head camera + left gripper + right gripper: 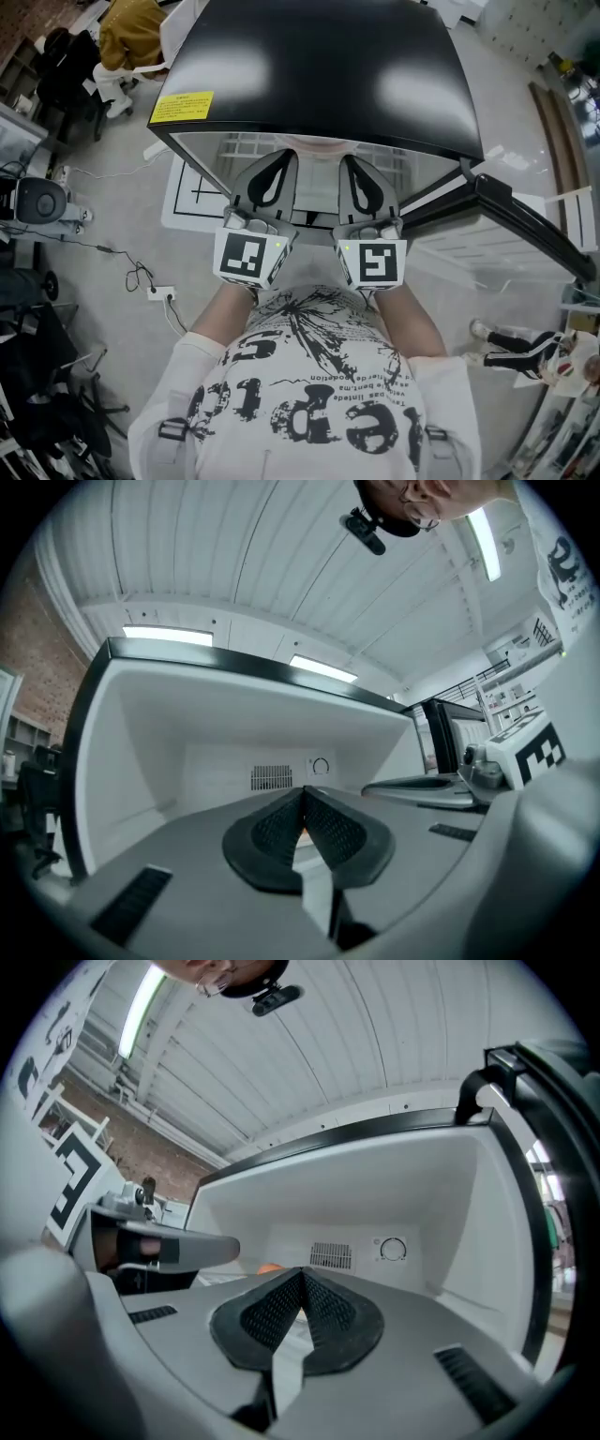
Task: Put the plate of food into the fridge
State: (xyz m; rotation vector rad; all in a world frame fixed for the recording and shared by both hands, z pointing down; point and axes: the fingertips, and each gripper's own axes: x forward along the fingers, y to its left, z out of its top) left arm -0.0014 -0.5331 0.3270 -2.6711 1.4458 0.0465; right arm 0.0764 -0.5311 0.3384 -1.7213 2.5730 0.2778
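Nearest to me, at the bottom centre of the head view, I am holding both arms forward and close together, with the left gripper [278, 159] and the right gripper [349, 161] pointing side by side into the open mouth of the fridge [319, 66]. In each gripper view the jaws are pressing together at their tips, with a pale wedge showing in the slot between them. I am reading that as the rim of the plate [314, 143], pinched from both sides, though the grip itself is mostly hidden. The plate is showing only as a pale curve just past the gripper tips, under the fridge's black top edge, and an orange piece of food [270, 1267] is peeking out left of the right gripper's jaws. Beyond that, the white cavity is opening up, with a vent [330, 1255] and a dial [393, 1250] on the back wall, and the door [525, 220] is standing open at the right of the frame. I judge that I am at the insertion step. The next move calls for pushing both grippers in level and together, lowering the plate onto the shelf surface, then spreading the jaws.
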